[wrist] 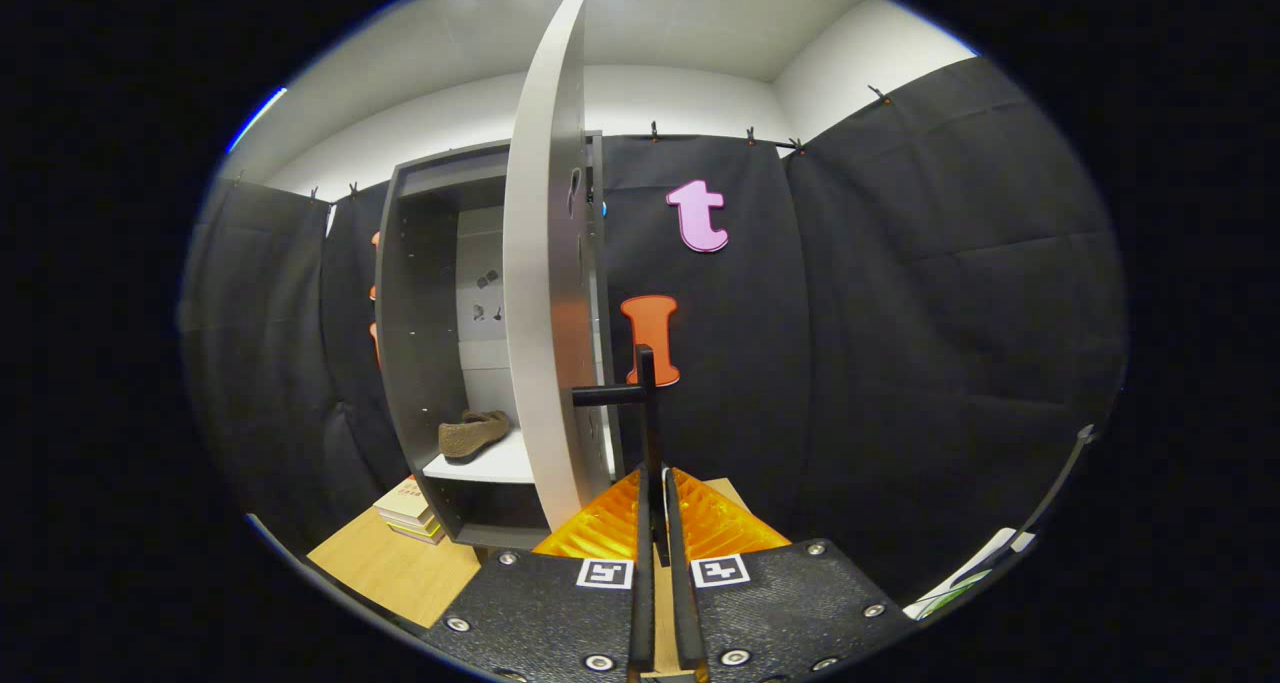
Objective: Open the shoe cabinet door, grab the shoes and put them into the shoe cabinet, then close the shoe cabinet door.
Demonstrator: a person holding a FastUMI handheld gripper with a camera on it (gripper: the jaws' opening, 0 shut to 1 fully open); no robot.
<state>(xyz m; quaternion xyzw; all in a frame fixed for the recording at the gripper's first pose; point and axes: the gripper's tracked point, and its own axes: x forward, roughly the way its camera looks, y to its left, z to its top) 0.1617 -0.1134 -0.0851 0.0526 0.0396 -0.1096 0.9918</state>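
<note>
- My gripper (655, 488) is pinched narrow on the dark handle (640, 393) of the cabinet door (545, 263).
- A shoe (474, 433) lies on the cabinet's shelf (490, 463).
- The closing step seems underway; next I should swing the door shut.

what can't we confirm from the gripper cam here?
- Cabinet interior right part: hidden behind the open door, so a second shoe beside the brown shoe can't be confirmed.
- Handle lower end: hidden between the gripper fingers, which are shut on it.
- Stacked books: partly hidden by the cabinet's base.
</note>
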